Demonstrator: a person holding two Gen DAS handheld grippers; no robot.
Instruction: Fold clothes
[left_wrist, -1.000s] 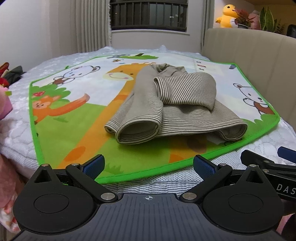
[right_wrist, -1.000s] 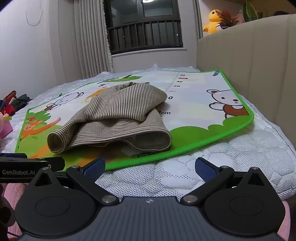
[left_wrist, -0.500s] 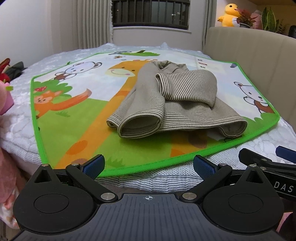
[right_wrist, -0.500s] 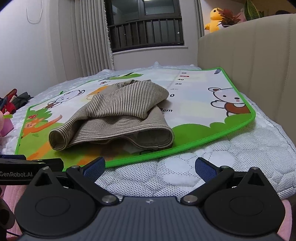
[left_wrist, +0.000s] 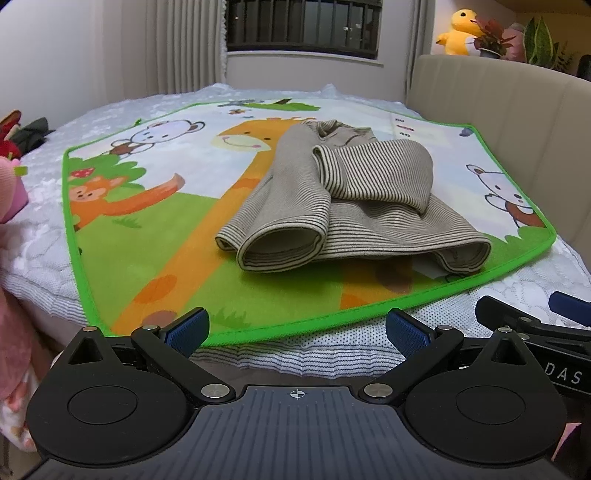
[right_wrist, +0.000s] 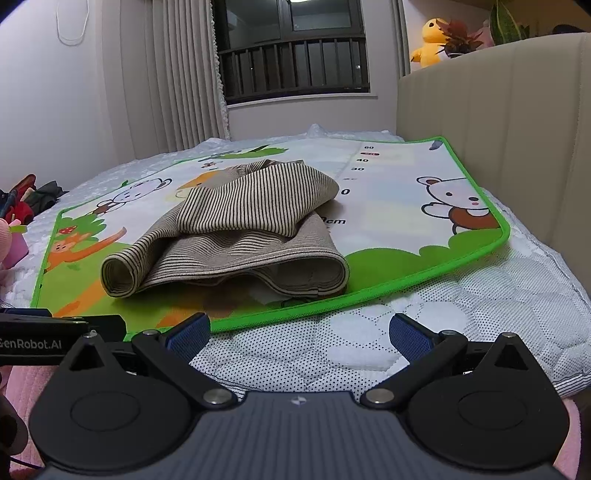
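- While your left gripper and right gripper hang wide apart, they grip nothing.
- Your striped shirt lies bunched on the animal mat, well ahead of both, on the bed.

The striped garment is soft ribbed knit cloth, matt, with a smoother plain inner face at its rolled hem. The play mat under it looks like smooth printed fabric with a stitched green binding. The mattress cover is quilted white cloth, dotted and textured. Each tool's body is matt black plastic with shiny metal pivot pins; the fingers carry blue pads.
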